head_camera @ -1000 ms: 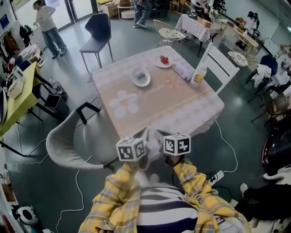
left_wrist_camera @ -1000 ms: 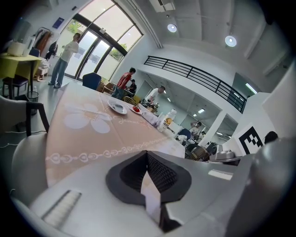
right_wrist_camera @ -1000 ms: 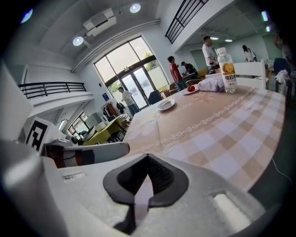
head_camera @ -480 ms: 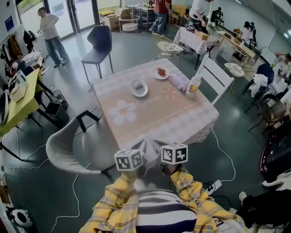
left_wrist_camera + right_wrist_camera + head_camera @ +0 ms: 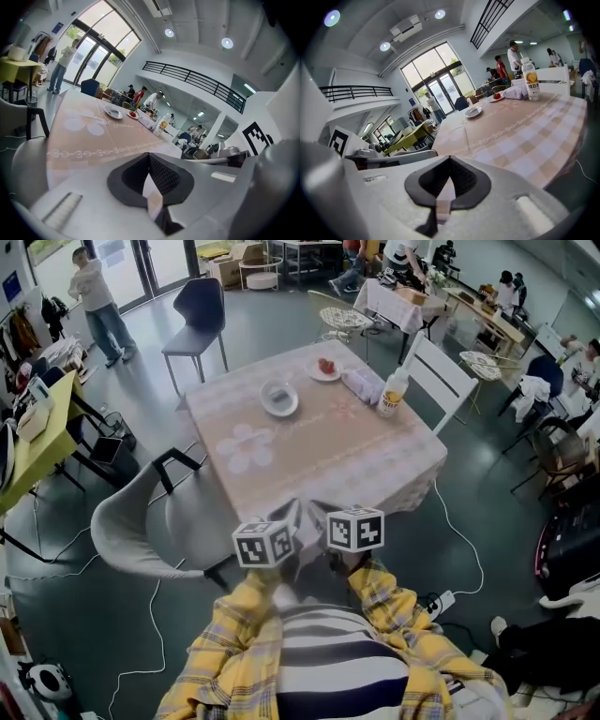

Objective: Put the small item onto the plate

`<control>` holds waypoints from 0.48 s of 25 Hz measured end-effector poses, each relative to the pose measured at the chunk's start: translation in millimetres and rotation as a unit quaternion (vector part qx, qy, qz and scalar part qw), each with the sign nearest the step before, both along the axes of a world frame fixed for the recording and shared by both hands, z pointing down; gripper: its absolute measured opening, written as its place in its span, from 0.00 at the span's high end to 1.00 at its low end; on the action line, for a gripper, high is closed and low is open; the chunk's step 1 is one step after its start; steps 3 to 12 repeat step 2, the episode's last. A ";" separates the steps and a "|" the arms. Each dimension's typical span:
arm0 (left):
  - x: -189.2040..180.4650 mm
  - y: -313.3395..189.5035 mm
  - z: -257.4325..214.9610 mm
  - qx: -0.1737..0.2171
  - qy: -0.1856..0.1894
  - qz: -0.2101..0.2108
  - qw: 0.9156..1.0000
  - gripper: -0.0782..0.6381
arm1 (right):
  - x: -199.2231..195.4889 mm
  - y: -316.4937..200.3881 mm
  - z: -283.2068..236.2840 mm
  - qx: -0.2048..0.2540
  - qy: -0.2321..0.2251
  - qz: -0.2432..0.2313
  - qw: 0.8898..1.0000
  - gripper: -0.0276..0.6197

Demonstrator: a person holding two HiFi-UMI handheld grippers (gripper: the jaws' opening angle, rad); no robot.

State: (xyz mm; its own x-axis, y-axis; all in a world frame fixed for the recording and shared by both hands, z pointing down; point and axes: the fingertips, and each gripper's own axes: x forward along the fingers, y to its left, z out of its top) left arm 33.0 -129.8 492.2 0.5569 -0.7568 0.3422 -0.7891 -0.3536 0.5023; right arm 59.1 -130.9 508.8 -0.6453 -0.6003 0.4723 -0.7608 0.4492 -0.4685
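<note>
Pink-and-white checked cloth w/ a white flower print covers the square worktop [image 5: 319,460]; at its far side sits a round white plate [image 5: 279,398], empty as far as I can see, and just right of it a smaller white saucer [image 5: 317,374] carrying the small red item [image 5: 326,364], prob a strawberry or tomato, too small to tell. Further right: a pale wrapped packet [image 5: 361,384] and a clear plastic bottle of orange drink [image 5: 392,393]. Both the left gripper [image 5: 289,519] and right gripper [image 5: 326,521] hover side by side at the near edge, close to the person's yellow plaid sleeves [image 5: 234,634], well apart from the dishes. Each has its jaws pressed together w/ nothing between them. Task looks not begun: red item not picked up and far from either gripper. Left to do, I'd judge: reach across, open one gripper, take the item, carry it to the round plate, release
</note>
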 end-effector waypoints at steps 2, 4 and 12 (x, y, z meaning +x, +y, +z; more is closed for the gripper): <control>1.9 -7.3 -5.0 0.006 -0.003 0.002 1.000 0.91 | 0.4 -8.0 -4.5 0.004 0.002 0.002 1.000 0.96; 1.9 -7.3 -5.0 0.006 -0.003 0.002 1.000 0.91 | 0.4 -8.0 -4.5 0.004 0.002 0.002 1.000 0.96; 1.9 -7.3 -5.0 0.006 -0.003 0.002 1.000 0.91 | 0.4 -8.0 -4.5 0.004 0.002 0.002 1.000 0.96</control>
